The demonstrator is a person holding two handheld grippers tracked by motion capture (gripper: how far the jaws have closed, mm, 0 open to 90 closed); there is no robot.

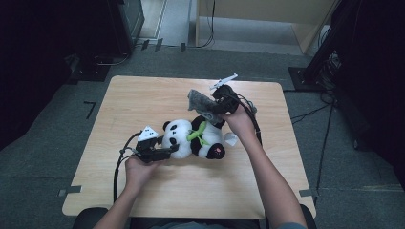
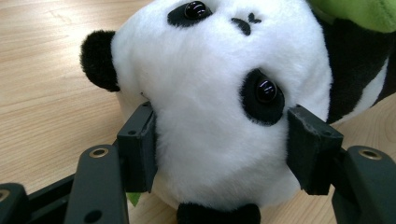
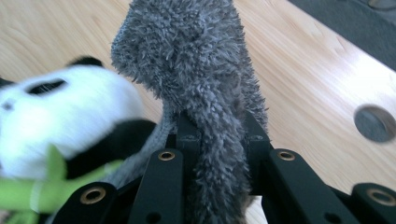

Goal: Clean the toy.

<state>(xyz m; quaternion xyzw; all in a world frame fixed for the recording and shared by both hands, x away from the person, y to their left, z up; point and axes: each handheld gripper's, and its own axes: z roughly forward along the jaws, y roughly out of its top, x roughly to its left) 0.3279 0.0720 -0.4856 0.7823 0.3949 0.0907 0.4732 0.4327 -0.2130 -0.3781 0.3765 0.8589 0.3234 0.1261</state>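
Observation:
A black-and-white panda plush (image 1: 191, 138) with a green scarf (image 1: 198, 131) lies on its side in the middle of the wooden table. My left gripper (image 1: 161, 151) is shut on its head (image 2: 210, 93), one pad pressed into each side of the white fur. The left pad (image 2: 137, 147) sits below the ear, the right pad (image 2: 310, 149) beside an eye. My right gripper (image 1: 217, 104) hovers above the panda's far side, shut on a fuzzy grey cloth (image 1: 201, 104). In the right gripper view the cloth (image 3: 187, 56) rises from between the jaws of the right gripper (image 3: 219, 128), with the blurred panda (image 3: 60, 112) below left.
The table (image 1: 143, 95) has rounded corners and bare wood on all sides of the panda. A round grey plug (image 3: 375, 123) sits in the tabletop. A white tag (image 1: 231, 139) lies by the panda's feet. Dark floor, cables and stands surround the table.

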